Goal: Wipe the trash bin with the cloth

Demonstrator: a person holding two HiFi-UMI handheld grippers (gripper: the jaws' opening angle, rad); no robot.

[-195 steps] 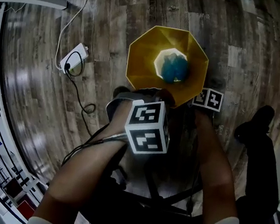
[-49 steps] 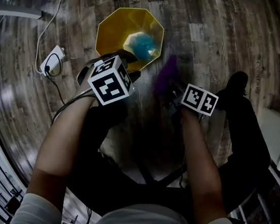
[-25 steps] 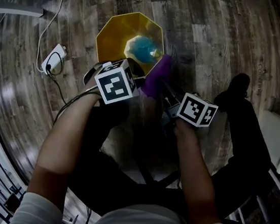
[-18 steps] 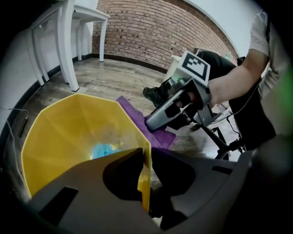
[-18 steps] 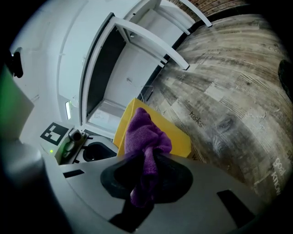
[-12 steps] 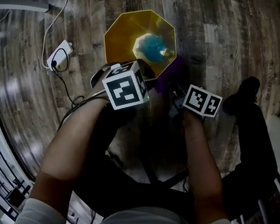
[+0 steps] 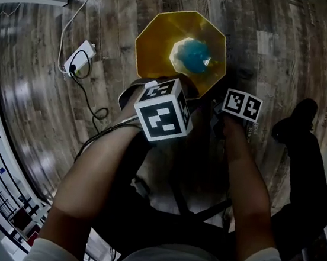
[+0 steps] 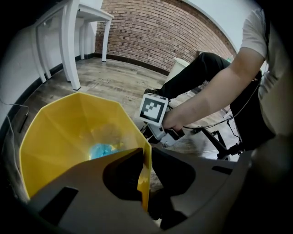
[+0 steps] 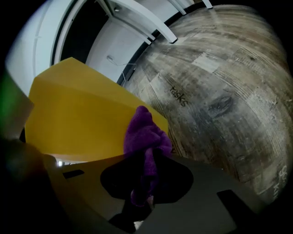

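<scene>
A: While you leaned over the wooden floor (image 7: 282,47), your left tongs (image 8: 145,157) were pinching the near rim of the yellow trash bin (image 7: 163,43). One jaw sat inside the wall and the other outside.

B: Agreed. The bin stood upright on the floor in front of you with its eight-sided mouth open to the top. A crumpled blue lump (image 7: 192,54) lay at the bottom.

A: Your right tongs (image 9: 145,160) were pressed together on the purple cloth (image 9: 145,130). Its bunched end stuck out past the tips.

B: You held that cloth at the outside of the bin, low against the yellow wall on your right side. Whether the fabric actually touched the wall, I could not tell.

A: From above, your two hands were close together at the bin's near edge, the right one just beside it.

B: Off to your left a white plug block (image 7: 80,62) lay on the floor, well apart from the bin, with a dark cable (image 7: 97,112) trailing back toward you.
</scene>
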